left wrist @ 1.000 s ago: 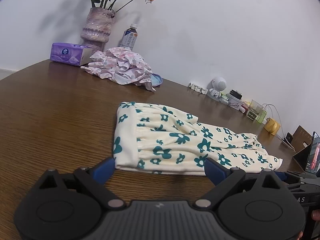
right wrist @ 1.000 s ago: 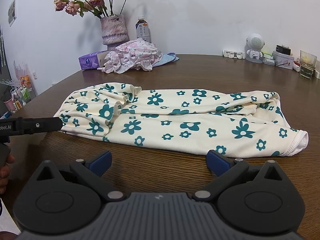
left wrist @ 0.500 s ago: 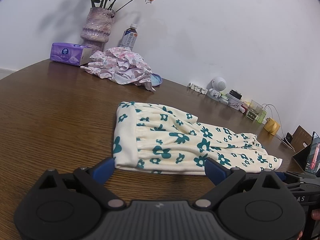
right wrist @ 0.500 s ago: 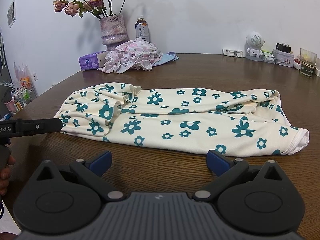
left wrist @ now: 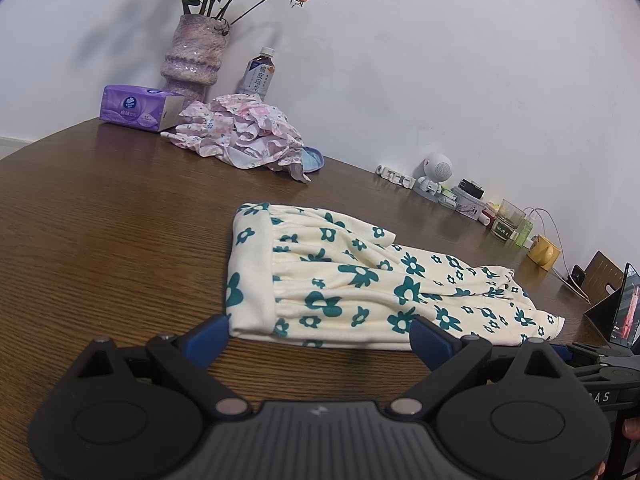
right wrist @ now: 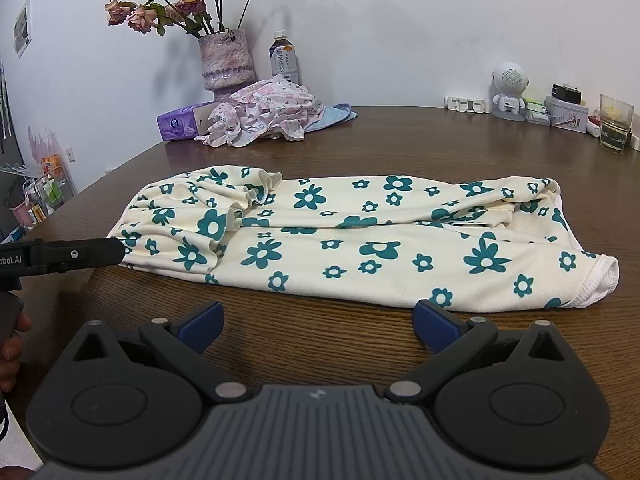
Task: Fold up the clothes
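Observation:
A cream garment with teal flowers (left wrist: pixel 360 288) lies flat on the brown table (left wrist: pixel 100 240), folded lengthwise. Its waistband end is just in front of my left gripper (left wrist: pixel 320 338), which is open and holds nothing. In the right wrist view the same garment (right wrist: pixel 340 236) stretches across the table, hem end at the right. My right gripper (right wrist: pixel 318 320) is open near its front edge, a little short of the cloth. The left gripper (right wrist: pixel 72 254) shows side-on at the waistband corner. The right gripper (left wrist: pixel 592 360) shows at the right edge of the left wrist view.
A crumpled pink floral garment (right wrist: pixel 264 116) lies at the back beside a purple tissue box (left wrist: pixel 140 108), a flower vase (left wrist: pixel 196 56) and a bottle (right wrist: pixel 284 58). A white robot figure (right wrist: pixel 508 90), a glass (right wrist: pixel 616 128), a yellow mug (left wrist: pixel 542 252) and a screen (left wrist: pixel 628 308) line the far right.

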